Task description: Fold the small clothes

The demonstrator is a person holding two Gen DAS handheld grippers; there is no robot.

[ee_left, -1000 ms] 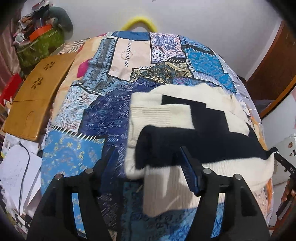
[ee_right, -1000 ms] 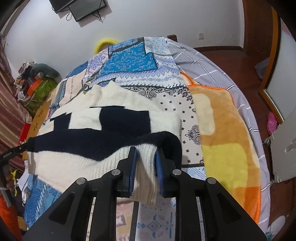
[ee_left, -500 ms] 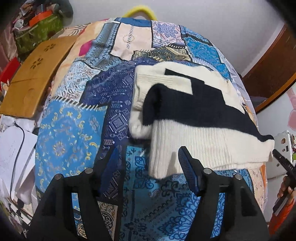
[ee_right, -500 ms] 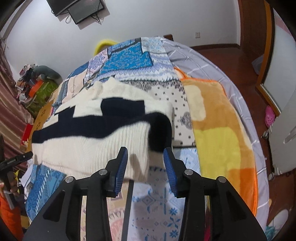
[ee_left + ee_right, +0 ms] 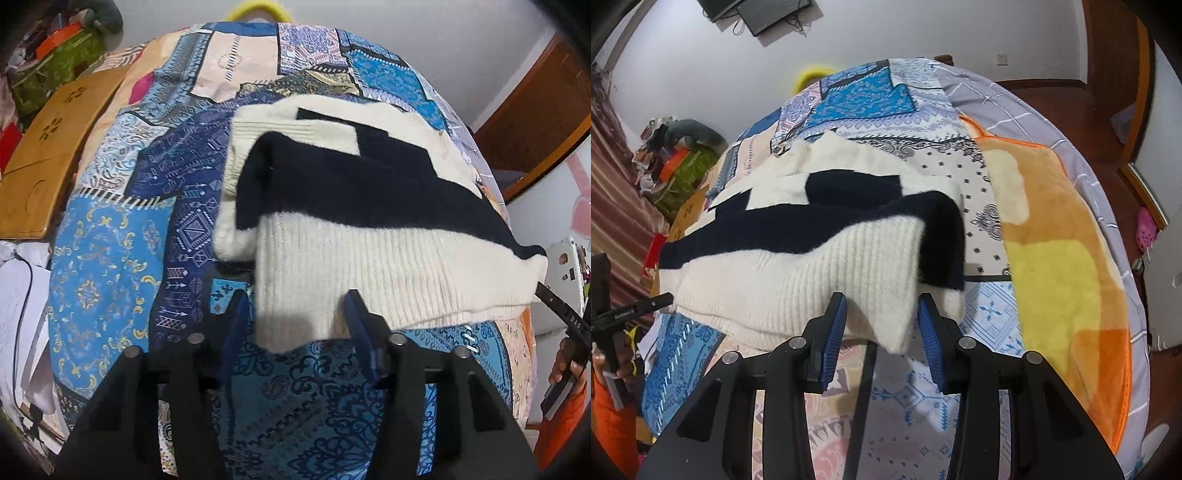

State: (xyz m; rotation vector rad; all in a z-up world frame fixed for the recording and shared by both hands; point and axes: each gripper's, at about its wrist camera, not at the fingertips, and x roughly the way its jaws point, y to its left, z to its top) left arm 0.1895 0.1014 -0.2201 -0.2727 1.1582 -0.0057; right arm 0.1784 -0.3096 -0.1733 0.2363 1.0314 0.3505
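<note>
Sweater (image 5: 369, 236): cream and navy knit, lying on the bed, already folded over itself; a ribbed cream hem lies on top along the near edge, a navy band behind it, and a cream-and-navy layer shows beyond. The bundle sits flat, its near corners hanging a little loose.

Left gripper (image 5: 295, 328): released, jaws wide apart, one on either side of the near left corner of the hem, neither pad pressing the knit.

Right gripper (image 5: 882, 325): likewise released, jaws spread around the near right corner, where a cream flap points down between them; no grip on it.

Progress, as judged: at least one fold is laid and let go. Whether a further fold is wanted cannot be told; the bundle looks compact, so what may remain is a last halving or tidying of the loose corners.

Bedspread (image 5: 110, 280): blue patchwork print, under the sweater and all round it.

Blanket (image 5: 1052, 258): orange and yellow plush, right of the sweater, near but apart.

Board (image 5: 48, 155): wooden, far left, off the bed's edge.

Yellow ring (image 5: 809, 75): at the far end of the bed, by the wall.
</note>
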